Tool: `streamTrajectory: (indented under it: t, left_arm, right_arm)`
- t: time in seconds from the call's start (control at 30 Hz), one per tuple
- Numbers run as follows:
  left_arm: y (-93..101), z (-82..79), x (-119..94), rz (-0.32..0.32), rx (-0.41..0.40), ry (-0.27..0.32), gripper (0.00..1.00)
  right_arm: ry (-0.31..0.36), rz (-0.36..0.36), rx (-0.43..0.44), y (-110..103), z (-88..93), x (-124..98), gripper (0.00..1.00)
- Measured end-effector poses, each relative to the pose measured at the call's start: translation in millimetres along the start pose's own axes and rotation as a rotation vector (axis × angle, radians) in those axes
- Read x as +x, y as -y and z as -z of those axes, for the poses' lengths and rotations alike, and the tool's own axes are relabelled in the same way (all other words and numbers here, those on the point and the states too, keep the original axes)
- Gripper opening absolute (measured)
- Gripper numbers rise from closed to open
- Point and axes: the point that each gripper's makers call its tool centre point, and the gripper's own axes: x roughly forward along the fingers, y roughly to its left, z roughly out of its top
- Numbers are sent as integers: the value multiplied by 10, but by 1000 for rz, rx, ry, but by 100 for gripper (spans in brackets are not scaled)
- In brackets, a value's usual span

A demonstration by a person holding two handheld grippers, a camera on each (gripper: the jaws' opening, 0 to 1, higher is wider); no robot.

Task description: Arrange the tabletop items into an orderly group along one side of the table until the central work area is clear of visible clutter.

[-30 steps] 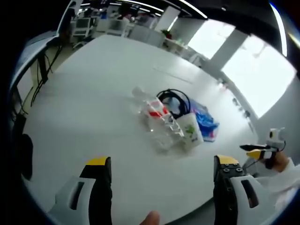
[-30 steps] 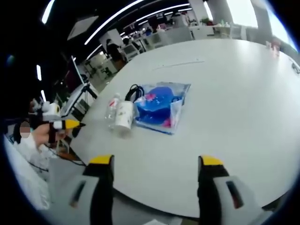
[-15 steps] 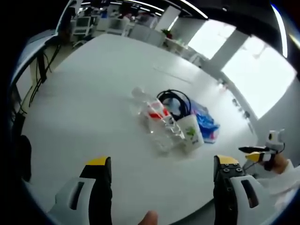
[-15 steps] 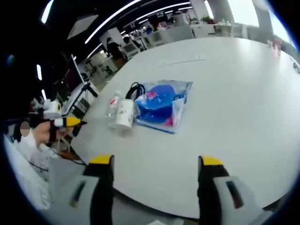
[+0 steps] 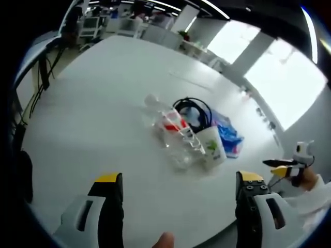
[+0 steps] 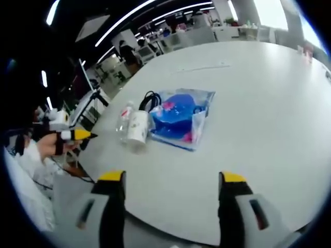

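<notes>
A small cluster lies on the round white table (image 5: pixel 93 103): a clear plastic bottle (image 5: pixel 173 135) with a red label on its side, a white paper cup (image 5: pixel 211 146) on its side, a coiled black cable (image 5: pixel 192 109) and a clear bag with blue contents (image 5: pixel 226 135). In the right gripper view the same bottle (image 6: pixel 123 119), cup (image 6: pixel 137 127), cable (image 6: pixel 148 99) and bag (image 6: pixel 180 117) lie ahead on the table (image 6: pixel 258 103). My left gripper (image 5: pixel 176 183) is open over the near edge, short of the cluster. My right gripper (image 6: pixel 168 181) is open too, also apart from the items.
The other gripper (image 5: pixel 289 168), held in a hand, shows at the right of the left gripper view, and at the left (image 6: pixel 70 135) of the right gripper view. Desks, monitors and chairs (image 5: pixel 98 20) stand beyond the table. Bright windows (image 5: pixel 279 77) are at the far side.
Both views have shifted only slightly with the hands. The items on the table have not moved, and both grippers stay open.
</notes>
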Motion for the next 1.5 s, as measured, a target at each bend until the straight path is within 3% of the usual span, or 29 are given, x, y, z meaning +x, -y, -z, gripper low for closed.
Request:
streamTrajectory:
  t: [0.73,1.5]
  left_arm:
    - [-41,-61,143,4,-25,-16,86]
    - [-5,-353,314,15,-43,0,85]
  right_arm:
    - [-29,-20,-6,-13,-17,157,71]
    - [-40,-30,1,5,-39,217,71]
